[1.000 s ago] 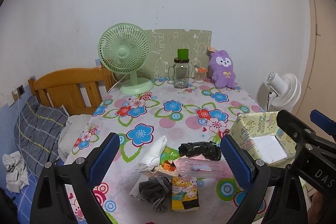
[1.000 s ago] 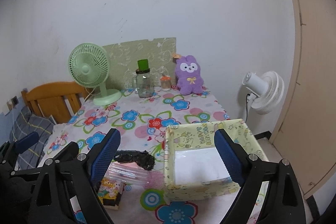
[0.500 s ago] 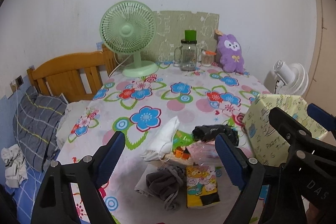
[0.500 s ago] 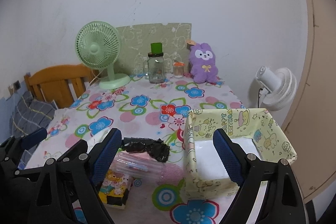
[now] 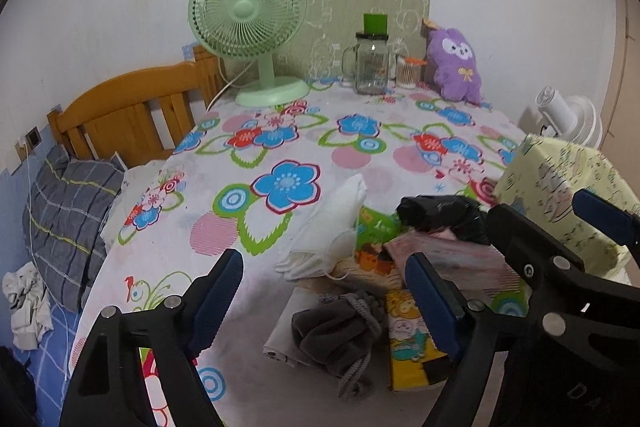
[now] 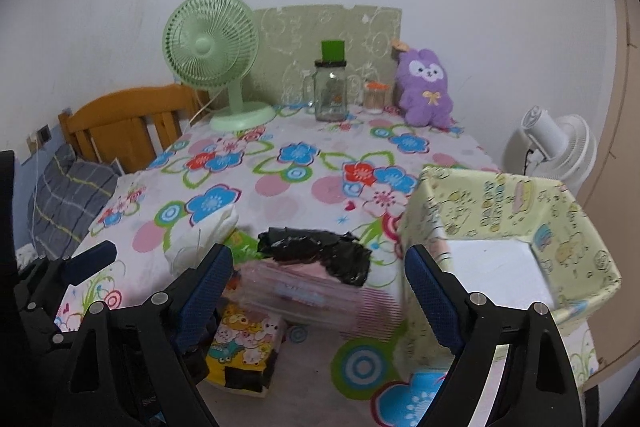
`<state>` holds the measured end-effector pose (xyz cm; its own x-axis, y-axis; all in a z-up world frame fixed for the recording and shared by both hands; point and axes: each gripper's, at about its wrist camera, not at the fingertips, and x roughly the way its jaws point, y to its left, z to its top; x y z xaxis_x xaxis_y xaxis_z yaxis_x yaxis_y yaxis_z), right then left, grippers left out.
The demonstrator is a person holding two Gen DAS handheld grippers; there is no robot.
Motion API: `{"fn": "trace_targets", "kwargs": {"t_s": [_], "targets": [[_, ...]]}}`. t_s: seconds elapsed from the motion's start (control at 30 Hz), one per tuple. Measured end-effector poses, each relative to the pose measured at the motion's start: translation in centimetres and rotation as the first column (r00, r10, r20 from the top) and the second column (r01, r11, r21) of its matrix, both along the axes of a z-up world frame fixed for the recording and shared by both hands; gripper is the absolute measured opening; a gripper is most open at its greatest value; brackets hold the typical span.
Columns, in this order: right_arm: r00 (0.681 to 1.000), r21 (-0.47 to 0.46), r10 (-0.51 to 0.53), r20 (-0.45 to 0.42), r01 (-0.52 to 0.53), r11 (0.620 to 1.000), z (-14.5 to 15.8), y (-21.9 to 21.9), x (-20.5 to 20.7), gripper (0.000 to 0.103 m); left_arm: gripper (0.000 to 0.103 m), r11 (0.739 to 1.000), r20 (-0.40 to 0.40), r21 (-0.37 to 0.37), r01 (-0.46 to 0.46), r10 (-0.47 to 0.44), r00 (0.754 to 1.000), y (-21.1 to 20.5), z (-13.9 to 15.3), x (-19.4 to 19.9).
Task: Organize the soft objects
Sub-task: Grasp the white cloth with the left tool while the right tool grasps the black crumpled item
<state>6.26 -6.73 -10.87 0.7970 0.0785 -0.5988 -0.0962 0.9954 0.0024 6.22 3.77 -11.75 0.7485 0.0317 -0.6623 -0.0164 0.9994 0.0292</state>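
A pile of soft things lies near the front of the flowered table (image 5: pixel 280 147): a grey drawstring pouch (image 5: pixel 336 335), a white folded cloth (image 5: pixel 328 235), a yellow tissue pack (image 5: pixel 412 343), a pink pack in clear wrap (image 6: pixel 312 287) and a crumpled black bag (image 6: pixel 316 255). My left gripper (image 5: pixel 328 299) hovers over the grey pouch, its jaws closing with nothing pressed between them. My right gripper (image 6: pixel 320 297) stands open above the pink pack and touches nothing. A yellow-green patterned box (image 6: pixel 500 195), open on top with a bare white floor, stands to the right of the pile.
At the back of the table stand a green fan (image 5: pixel 248 23), a glass jar with a green lid (image 5: pixel 372 63), a small jar (image 5: pixel 408 71) and a purple plush rabbit (image 5: pixel 456 67). A wooden headboard (image 5: pixel 132 107) and grey pillow (image 5: pixel 68 215) are left; a white fan (image 6: pixel 556 147) right.
Both grippers have sunk and come closer to the pile, which now looks larger. The left gripper's jaws have narrowed somewhat. Nothing on the table has moved.
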Motion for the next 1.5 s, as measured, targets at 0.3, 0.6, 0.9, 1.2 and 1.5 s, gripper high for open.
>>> {"fn": "trace_targets", "kwargs": {"t_s": [0.3, 0.6, 0.9, 1.2, 1.5], "targets": [[0.999, 0.002, 0.014, -0.042, -0.014, 1.0, -1.0, 1.3, 2.6, 0.09, 0.082, 1.0, -0.018, -0.007, -0.003, 0.003, 1.0, 0.7, -0.8, 2.2], [0.996, 0.02, -0.009, -0.091, 0.011, 1.0, -2.3, 1.3, 5.6, 0.09, 0.077, 1.0, -0.068, -0.031, 0.003, -0.005, 0.998, 1.0, -2.0, 4.7], [0.989, 0.033, -0.018, -0.146, 0.023, 0.999, -3.8, 1.6, 8.0, 0.09, 0.055, 0.997, -0.122, -0.08, -0.015, 0.005, 0.992, 1.7, -3.2, 6.6], [0.97, 0.026, -0.033, -0.239, 0.04, 0.999, -5.8, 1.7, 9.6, 0.071, 0.037, 0.997, -0.147, -0.073, 0.009, -0.02, 0.989, 1.3, -4.2, 7.3], [0.968, 0.002, -0.038, -0.246, 0.04, 0.999, -6.2, 1.8, 9.8, 0.047, 0.024, 0.998, -0.147, -0.057, 0.027, -0.036, 0.989, 0.8, -4.4, 7.5]]}}
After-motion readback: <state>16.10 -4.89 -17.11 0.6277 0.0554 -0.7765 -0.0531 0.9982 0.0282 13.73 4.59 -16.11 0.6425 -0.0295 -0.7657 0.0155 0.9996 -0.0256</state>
